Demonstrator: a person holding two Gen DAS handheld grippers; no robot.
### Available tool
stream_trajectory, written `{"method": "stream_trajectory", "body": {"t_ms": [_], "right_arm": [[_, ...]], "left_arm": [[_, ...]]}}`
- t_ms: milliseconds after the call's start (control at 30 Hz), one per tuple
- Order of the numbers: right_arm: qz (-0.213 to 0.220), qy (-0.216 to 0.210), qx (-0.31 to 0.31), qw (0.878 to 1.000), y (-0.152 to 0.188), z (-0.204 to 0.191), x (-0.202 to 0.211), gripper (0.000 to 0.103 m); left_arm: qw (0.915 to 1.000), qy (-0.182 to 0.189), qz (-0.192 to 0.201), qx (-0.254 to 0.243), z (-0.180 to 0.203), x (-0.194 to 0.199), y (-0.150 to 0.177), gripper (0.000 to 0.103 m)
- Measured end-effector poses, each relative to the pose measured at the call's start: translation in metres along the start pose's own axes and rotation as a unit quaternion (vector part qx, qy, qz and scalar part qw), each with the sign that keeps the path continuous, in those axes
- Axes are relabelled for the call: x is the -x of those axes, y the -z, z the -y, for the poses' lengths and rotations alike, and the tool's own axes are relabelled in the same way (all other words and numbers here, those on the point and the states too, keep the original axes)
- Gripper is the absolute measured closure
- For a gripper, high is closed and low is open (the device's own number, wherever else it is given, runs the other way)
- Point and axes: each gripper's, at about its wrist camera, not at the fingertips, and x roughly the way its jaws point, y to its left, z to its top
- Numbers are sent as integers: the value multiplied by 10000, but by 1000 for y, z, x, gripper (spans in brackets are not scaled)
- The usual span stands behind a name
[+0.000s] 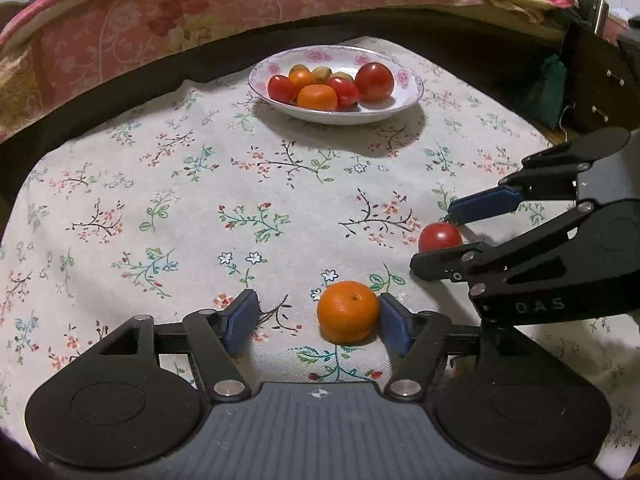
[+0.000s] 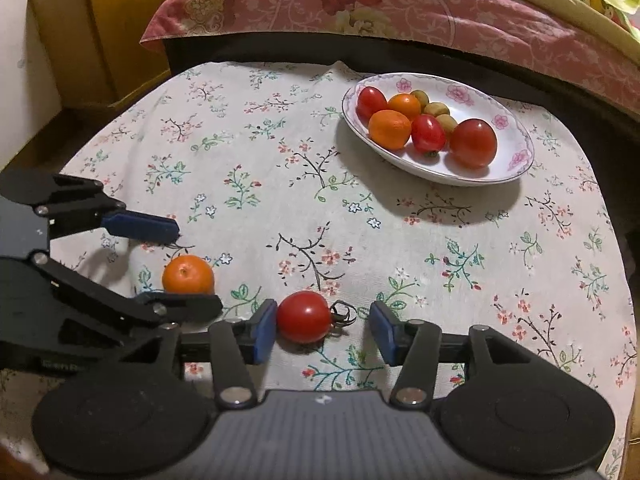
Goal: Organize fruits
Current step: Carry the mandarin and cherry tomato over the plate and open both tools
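Observation:
An orange [image 1: 348,311] lies on the flowered tablecloth between the fingers of my left gripper [image 1: 318,322]. It touches the right pad, while the left pad stands well clear, so the gripper is open. In the right wrist view the orange [image 2: 188,275] sits inside the left gripper [image 2: 198,269]. A red tomato [image 2: 304,317] with a dry stem rests against the left pad of my right gripper [image 2: 324,330]; a gap remains at the right pad, so this gripper is open too. The tomato [image 1: 440,237] and right gripper [image 1: 435,240] also show at the right of the left wrist view.
A white flowered plate [image 1: 412,92] [image 2: 520,168] at the far side holds several tomatoes, oranges and small greenish fruits. Behind the table runs a bed with a pink quilt [image 2: 400,4]. A wooden cabinet [image 2: 100,20] stands far left, and a green cloth [image 1: 548,92] hangs at the right.

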Motion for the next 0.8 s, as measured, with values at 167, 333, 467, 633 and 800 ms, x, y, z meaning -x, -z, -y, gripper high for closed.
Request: {"method": "stream_trajectory", "body": {"t_ms": [167,333,467,633,800], "right_arm": [[8,5,-5,10000,0,1,0,47],[12,-15,75,10000,-2,-1,-1,48],[13,-79,84,9999,-3,-2,-2,55],[-24,-98,155,9998,-3,-5,-1,60],[-40,-119,47,9999,-4,-1,-1,60]], "left_arm": [[9997,-145,-87,161,-4,-3,-1,18],[9997,-155,-118,152,-4,-2,-3,23],[10000,-21,-83,-48,6,1,-5,49],[9992,-54,-194,-350,20,2,-7,65],[9992,-26,-225,-317,19,0,-8,65]]}}
